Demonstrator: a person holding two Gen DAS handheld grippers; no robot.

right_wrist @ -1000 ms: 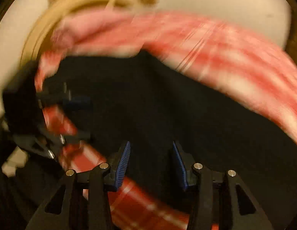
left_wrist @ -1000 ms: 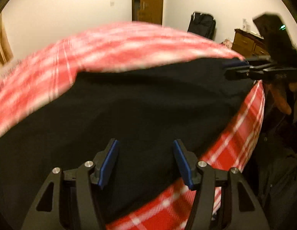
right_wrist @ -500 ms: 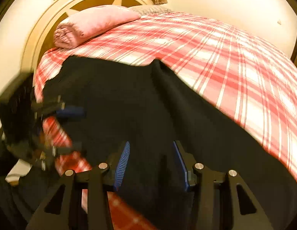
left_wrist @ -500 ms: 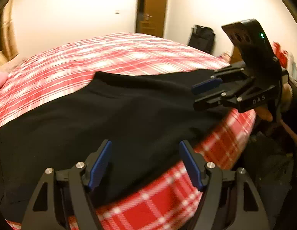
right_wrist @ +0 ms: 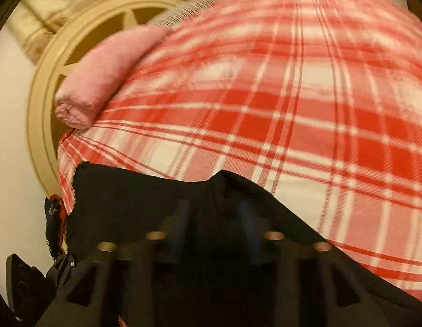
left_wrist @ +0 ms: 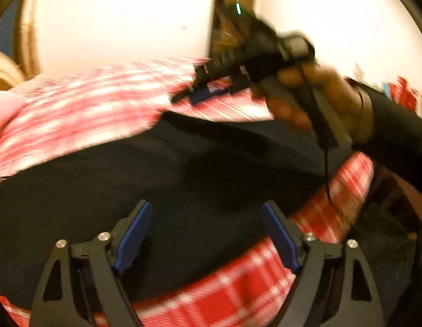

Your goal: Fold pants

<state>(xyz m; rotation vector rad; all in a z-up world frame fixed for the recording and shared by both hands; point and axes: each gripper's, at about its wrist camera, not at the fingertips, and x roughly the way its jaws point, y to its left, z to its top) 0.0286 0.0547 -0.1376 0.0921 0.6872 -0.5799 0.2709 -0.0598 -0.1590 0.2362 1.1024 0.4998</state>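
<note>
The black pants (left_wrist: 183,179) lie spread on the bed's red-and-white plaid blanket (right_wrist: 279,103). The left claw (left_wrist: 205,234) hangs over them, its blue pads apart and widening, nothing gripped. The right claw (right_wrist: 213,218), blurred, is closing over the pants' edge; whether fabric is pinched cannot be told. No writing is legible.

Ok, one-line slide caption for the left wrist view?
Left tool opening above black pants on red plaid bedspread.
</note>
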